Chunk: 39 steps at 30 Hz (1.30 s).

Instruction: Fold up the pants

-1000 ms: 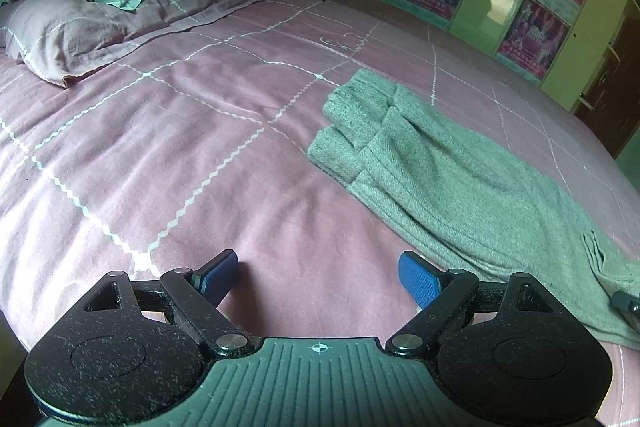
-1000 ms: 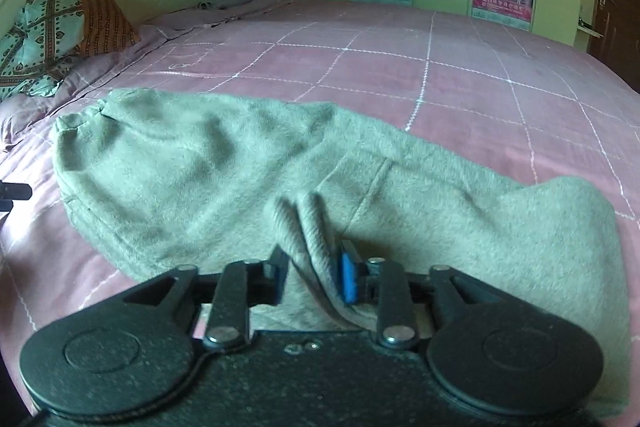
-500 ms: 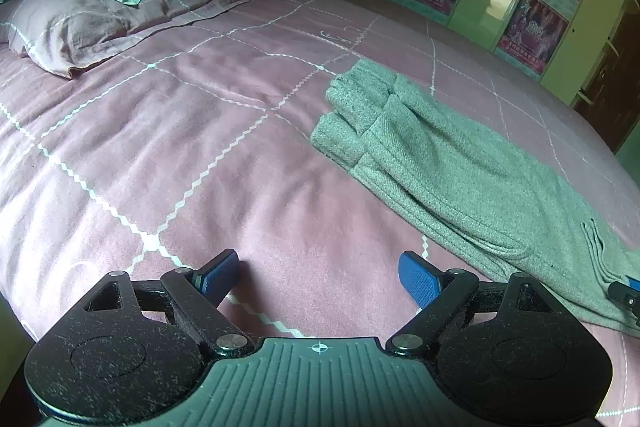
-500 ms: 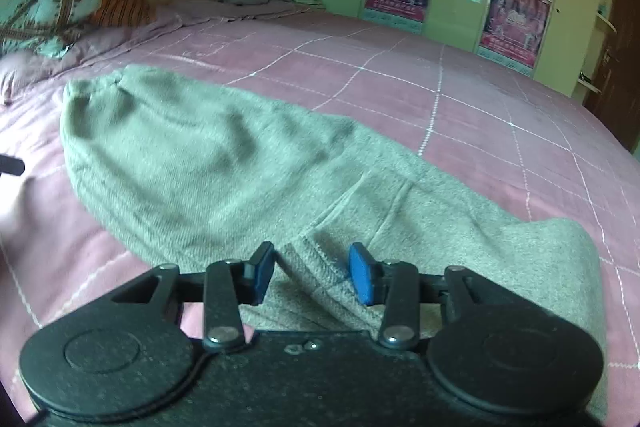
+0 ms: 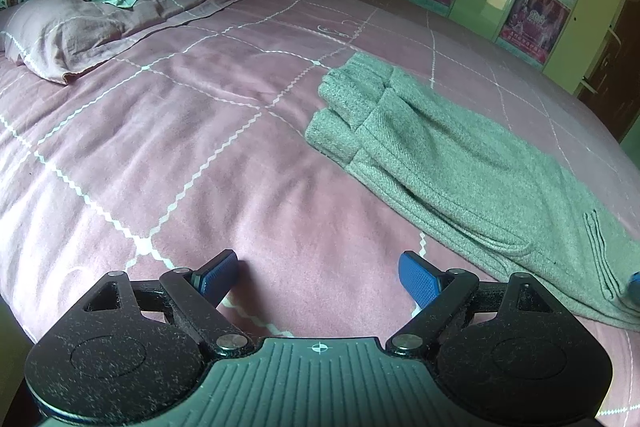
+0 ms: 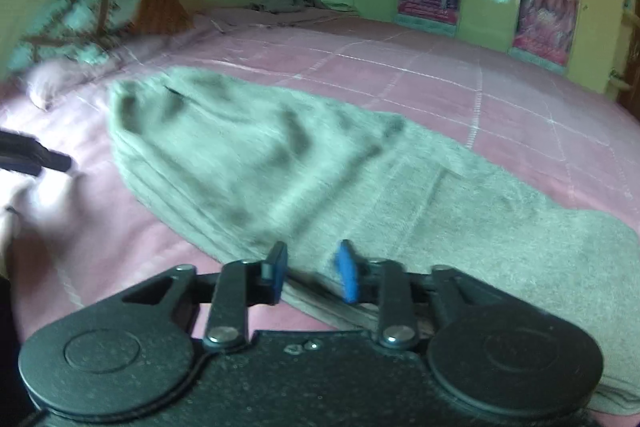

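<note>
The pants [image 5: 460, 163] are laid lengthwise on the bed [image 5: 200, 147]; both jaws are held open, empty. The cuffs should be gripped squarely before folding.

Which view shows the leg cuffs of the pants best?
The left wrist view: the cuffs lie sharp and unobstructed on the pink bedspread. The right wrist view shows them far off and motion-blurred.
</note>
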Motion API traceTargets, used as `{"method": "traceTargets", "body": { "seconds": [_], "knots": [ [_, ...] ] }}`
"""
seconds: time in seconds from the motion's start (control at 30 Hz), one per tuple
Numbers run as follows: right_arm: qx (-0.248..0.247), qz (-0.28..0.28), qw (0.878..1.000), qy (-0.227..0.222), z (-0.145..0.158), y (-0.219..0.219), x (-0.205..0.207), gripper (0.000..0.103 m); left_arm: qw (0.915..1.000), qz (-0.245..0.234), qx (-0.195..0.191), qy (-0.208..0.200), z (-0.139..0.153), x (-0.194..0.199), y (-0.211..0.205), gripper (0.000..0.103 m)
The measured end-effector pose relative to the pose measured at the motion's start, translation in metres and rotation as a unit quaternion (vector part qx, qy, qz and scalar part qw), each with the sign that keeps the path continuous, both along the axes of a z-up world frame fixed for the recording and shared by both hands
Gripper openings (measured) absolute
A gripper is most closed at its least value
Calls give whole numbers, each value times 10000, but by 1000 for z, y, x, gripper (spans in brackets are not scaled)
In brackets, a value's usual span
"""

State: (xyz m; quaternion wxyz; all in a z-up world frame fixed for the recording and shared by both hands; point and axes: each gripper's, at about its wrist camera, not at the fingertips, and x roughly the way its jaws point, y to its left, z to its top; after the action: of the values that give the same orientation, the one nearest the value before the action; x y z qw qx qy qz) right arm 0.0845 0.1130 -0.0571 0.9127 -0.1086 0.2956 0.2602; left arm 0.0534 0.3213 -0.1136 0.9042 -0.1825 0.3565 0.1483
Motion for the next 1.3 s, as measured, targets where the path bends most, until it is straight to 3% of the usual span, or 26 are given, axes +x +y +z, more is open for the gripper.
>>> {"method": "traceTargets", "body": {
  "seconds": [0.07, 0.1, 0.23, 0.27, 0.3, 0.33, 0.43, 0.53, 0.63, 0.7, 0.77, 0.87, 1.0, 1.1, 1.17, 1.23, 1.3],
  "knots": [
    [483, 198, 9985, -166, 19, -17, -6, 21, 9997, 57, -73, -220, 7, -2, -2, 86],
    [489, 90, 9984, -261, 25, -26, -6, 17, 9991, 58, -145, -396, 13, -2, -3, 86],
    [599, -827, 9941, -362, 37, -89, 3, 17, 9945, -246, -269, -984, 39, 19, -31, 84],
    [554, -1099, 9915, -424, 38, -107, 4, 16, 9932, -422, -287, -1045, 44, 30, -44, 77],
    [586, -1322, 9885, -447, 40, -125, 5, 13, 9915, -650, -350, -1074, 48, 42, -59, 56],
    [636, -1515, 9855, -422, 41, -142, 6, 13, 9892, -890, -460, -1072, 51, 55, -76, 44],
    [597, -1974, 9778, -360, 41, -181, 10, 10, 9809, -1513, -618, -1050, 55, 92, -136, 42],
    [687, -2073, 9754, -302, 36, -202, 11, 10, 9690, -2137, -629, -1068, 58, 120, -205, 42],
    [588, -2099, 9759, -125, 23, -208, 16, 10, 9581, -2687, -447, -889, 52, 145, -273, 42],
    [320, -2309, 9713, 476, 0, -214, 29, 8, 9518, -2950, -361, -754, 46, 159, -308, 42],
    [449, -2307, 9707, 510, -6, -217, 29, 9, 9449, -3196, -274, -653, 41, 174, -338, 42],
    [730, -2191, 9724, 336, 9, -222, 32, 10, 9373, -3462, 144, -375, 30, 195, -377, 42],
    [773, -2178, 9726, 259, 24, -226, 76, 10, 9412, -3327, 572, -99, 12, 228, -396, 43],
    [416, -2316, 9690, 747, 10, -224, 124, 2, 9466, -3138, 739, 1, 23, 234, -395, 46],
    [585, -2379, 9669, 717, 9, -229, 124, 4, 9442, -3105, 1099, -16, 25, 225, -389, 48],
    [715, -2286, 9698, 454, 13, -230, 110, 11, 9461, -3084, 990, 84, 11, 223, -370, 52],
    [592, -2142, 9727, 674, -8, -232, 97, 11, 9459, -3076, 1032, -80, 11, 204, -352, 52]
  ]
}}
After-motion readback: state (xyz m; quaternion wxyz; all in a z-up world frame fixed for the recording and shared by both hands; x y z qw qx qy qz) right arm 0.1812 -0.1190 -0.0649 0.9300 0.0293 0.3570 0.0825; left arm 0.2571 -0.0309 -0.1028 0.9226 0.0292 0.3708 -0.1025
